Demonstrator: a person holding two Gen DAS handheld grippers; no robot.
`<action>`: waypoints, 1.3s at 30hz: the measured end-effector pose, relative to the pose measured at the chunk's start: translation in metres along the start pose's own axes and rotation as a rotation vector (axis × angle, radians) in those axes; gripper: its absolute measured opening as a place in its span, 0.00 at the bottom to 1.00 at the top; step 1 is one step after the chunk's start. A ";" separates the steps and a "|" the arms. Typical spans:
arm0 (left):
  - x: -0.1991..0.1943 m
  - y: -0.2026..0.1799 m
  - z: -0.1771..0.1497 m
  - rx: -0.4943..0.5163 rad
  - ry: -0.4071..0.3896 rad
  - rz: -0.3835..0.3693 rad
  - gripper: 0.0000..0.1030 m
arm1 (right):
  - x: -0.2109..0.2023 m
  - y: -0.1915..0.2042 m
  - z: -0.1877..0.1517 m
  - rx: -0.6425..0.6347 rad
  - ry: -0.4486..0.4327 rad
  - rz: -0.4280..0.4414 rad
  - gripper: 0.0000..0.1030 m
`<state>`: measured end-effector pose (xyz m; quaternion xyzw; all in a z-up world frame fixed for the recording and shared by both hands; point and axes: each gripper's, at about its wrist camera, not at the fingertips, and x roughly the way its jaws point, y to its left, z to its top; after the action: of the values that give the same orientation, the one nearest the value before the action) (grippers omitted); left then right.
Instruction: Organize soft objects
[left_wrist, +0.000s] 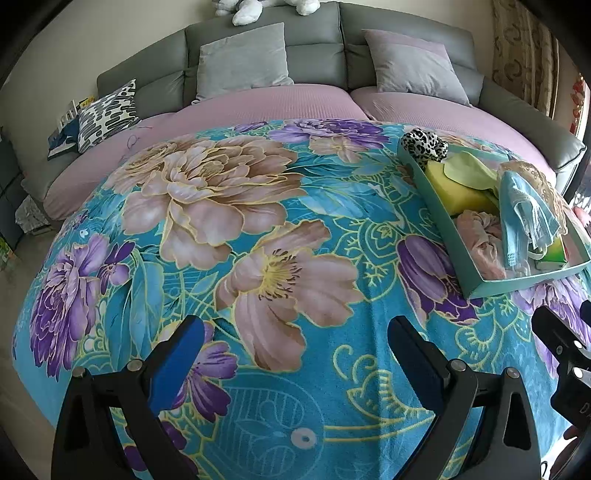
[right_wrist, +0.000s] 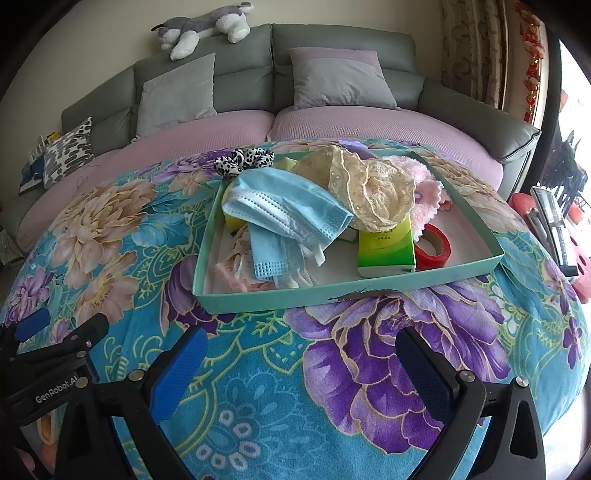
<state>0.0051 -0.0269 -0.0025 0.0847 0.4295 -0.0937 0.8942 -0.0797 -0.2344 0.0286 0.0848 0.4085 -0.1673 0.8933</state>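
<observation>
Both two-finger grippers, left (left_wrist: 295, 354) and right (right_wrist: 301, 363), hover spread wide and empty over the floral blanket (right_wrist: 258, 369), near the shallow teal cardboard tray (right_wrist: 332, 291) heaped with soft items, best lifted topmost-first, blue pleated face mask (right_wrist: 291, 210) leading.

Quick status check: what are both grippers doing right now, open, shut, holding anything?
Left gripper: open, holding nothing, above the floral blanket.
Right gripper: open, holding nothing, short of the teal tray.

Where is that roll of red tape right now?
In the right wrist view, the red tape roll lies inside the teal tray, toward its right side, just right of the green box and below the pink fluffy cloth.
</observation>
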 end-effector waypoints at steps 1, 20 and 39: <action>0.000 0.000 0.000 0.000 -0.001 0.001 0.97 | -0.001 0.001 0.000 -0.001 -0.001 0.000 1.00; -0.002 0.000 0.000 0.007 -0.010 0.015 0.97 | 0.000 0.002 0.000 -0.006 0.001 -0.002 1.00; -0.004 -0.004 0.000 0.024 -0.023 0.030 0.97 | 0.001 0.002 -0.001 -0.009 0.002 -0.001 1.00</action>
<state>0.0013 -0.0303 0.0005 0.1008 0.4167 -0.0866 0.8993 -0.0783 -0.2324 0.0272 0.0809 0.4103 -0.1658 0.8931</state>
